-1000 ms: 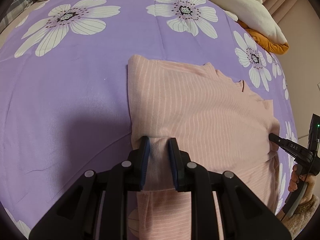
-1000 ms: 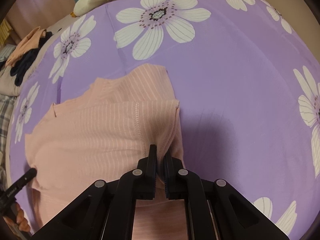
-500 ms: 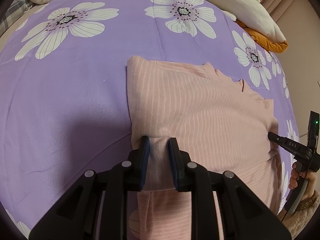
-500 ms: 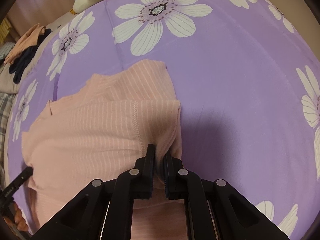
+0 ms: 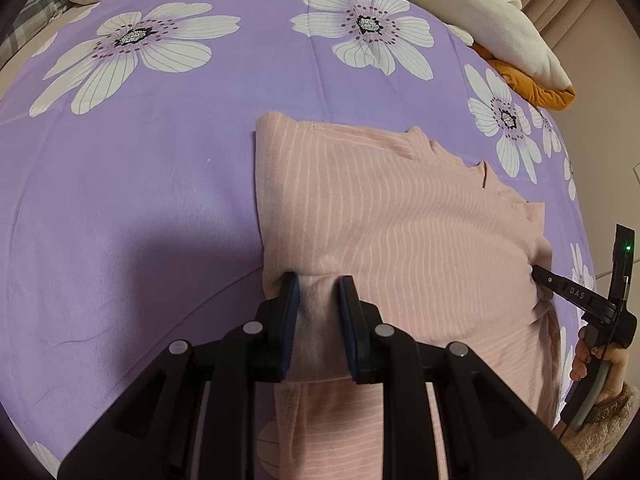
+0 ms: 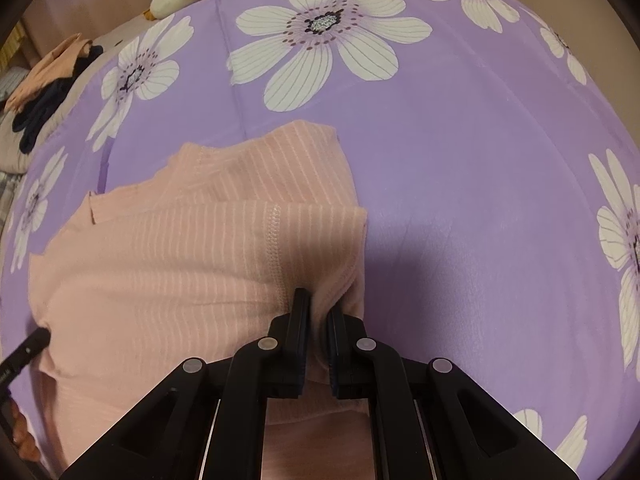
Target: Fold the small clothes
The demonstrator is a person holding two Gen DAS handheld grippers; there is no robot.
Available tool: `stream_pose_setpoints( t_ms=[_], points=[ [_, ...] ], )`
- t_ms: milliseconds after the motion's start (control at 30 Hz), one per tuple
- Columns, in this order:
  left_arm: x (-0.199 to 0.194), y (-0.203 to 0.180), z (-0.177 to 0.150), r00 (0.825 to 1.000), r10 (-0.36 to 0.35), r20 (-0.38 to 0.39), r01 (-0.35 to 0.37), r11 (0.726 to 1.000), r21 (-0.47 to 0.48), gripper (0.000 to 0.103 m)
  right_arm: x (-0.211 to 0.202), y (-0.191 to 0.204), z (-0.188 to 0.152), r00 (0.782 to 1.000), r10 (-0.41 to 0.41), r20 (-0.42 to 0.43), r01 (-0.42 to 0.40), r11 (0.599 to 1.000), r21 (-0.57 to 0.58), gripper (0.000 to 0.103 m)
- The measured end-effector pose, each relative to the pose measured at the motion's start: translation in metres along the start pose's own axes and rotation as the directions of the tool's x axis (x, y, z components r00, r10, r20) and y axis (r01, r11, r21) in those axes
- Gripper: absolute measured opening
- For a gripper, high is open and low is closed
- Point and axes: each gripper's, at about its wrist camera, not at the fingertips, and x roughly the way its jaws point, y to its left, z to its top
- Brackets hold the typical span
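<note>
A pink striped garment [image 5: 400, 216] lies on the purple flowered bedspread [image 5: 140, 200], its near part lifted and carried over the far part. My left gripper [image 5: 318, 284] is shut on the garment's near left edge. My right gripper [image 6: 318, 304] is shut on the near right edge of the garment [image 6: 200, 248]. The right gripper also shows at the right edge of the left wrist view [image 5: 560, 284]. The left gripper's tip shows at the left edge of the right wrist view [image 6: 28, 348].
A white plush blanket [image 5: 480, 12] and an orange cloth [image 5: 536, 88] lie at the bed's far right. A pile of peach and dark clothes [image 6: 48, 80] sits at the far left. The bedspread [image 6: 480, 184] stretches right of the garment.
Both grippers have moved a little forward with the folded edge, so the lifted part covers more of the far part. The grips have not changed.
</note>
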Motion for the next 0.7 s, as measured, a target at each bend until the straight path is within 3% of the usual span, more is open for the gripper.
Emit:
stream_pose_setpoints(
  t_ms=[700],
  points=[
    [-0.0005,0.0002,0.0006,1.000,0.002,0.006,-0.002,1.000,0.002,0.021,0.0027,-0.0004,-0.0019,1.000,0.028,0.002,-0.028,1.000,0.008,0.006]
  ],
)
